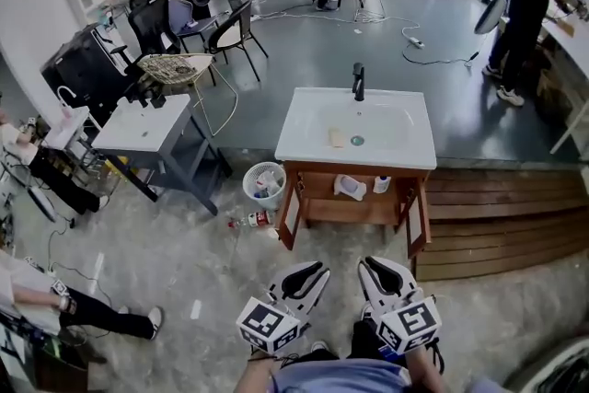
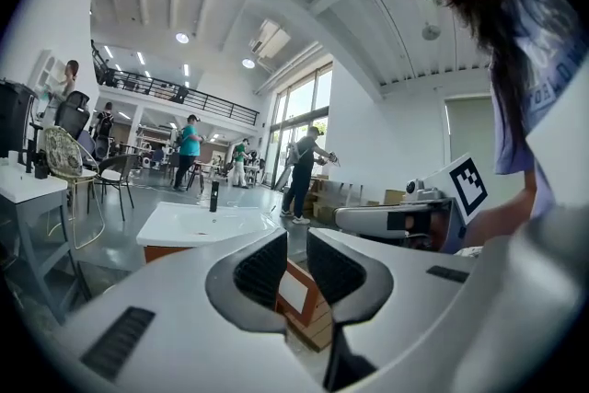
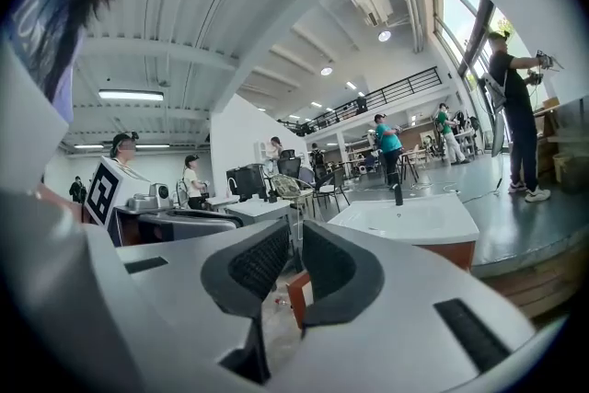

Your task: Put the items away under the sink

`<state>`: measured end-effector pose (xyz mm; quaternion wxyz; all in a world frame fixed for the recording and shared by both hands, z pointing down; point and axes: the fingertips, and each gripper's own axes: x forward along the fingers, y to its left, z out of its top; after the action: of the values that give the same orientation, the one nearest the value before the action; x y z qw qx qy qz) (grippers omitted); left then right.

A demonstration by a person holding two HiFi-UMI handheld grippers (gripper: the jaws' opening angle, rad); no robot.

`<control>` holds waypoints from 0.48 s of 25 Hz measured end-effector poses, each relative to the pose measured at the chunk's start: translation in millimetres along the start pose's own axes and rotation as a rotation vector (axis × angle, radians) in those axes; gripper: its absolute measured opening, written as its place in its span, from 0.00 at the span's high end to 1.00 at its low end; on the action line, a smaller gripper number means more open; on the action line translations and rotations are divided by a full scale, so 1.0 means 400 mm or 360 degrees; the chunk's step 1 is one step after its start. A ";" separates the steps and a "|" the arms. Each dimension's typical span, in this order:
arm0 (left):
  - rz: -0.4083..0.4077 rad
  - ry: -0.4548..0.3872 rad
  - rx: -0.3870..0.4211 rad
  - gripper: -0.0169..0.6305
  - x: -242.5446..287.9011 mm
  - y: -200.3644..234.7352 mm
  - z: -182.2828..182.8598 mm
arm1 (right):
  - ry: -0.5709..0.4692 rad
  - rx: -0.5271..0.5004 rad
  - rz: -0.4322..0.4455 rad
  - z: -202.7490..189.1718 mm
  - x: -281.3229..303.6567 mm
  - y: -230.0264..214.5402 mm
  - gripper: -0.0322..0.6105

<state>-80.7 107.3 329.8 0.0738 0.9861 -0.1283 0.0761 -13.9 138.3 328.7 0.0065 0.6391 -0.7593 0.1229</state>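
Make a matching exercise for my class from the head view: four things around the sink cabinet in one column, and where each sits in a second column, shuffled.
Things
1. black faucet
2. yellowish pad
3. small white bottle
4. plastic bottle

Places
A. lying on the floor, left of the cabinet
B. on the shelf under the sink
C. upright at the sink's back rim
D. in the basin, beside the drain

Pairs: 1-C, 2-D, 3-B, 4-A

This is an open lab hall. A freestanding sink unit [image 1: 304, 143] stands on a grey concrete floor [image 1: 304, 60]. Behind it are office chairs [image 1: 235, 28], trailing cables [image 1: 433, 60] and a railed mezzanine [image 2: 175, 92].
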 end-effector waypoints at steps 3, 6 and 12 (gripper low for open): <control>-0.0058 -0.0010 0.0018 0.87 -0.037 -0.028 0.003 | -0.0008 -0.0003 -0.0051 -0.004 -0.033 0.042 0.86; -0.0103 -0.0024 0.0039 0.87 -0.069 -0.052 0.002 | -0.0021 -0.0006 -0.0087 -0.015 -0.061 0.081 0.86; -0.0190 -0.0038 0.0070 0.87 -0.131 -0.107 -0.009 | -0.0035 -0.0024 -0.0140 -0.032 -0.110 0.154 0.86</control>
<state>-120.1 161.3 319.0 0.0548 0.9942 -0.0685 0.0627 -67.7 192.8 322.9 0.0084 0.6732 -0.7312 0.1099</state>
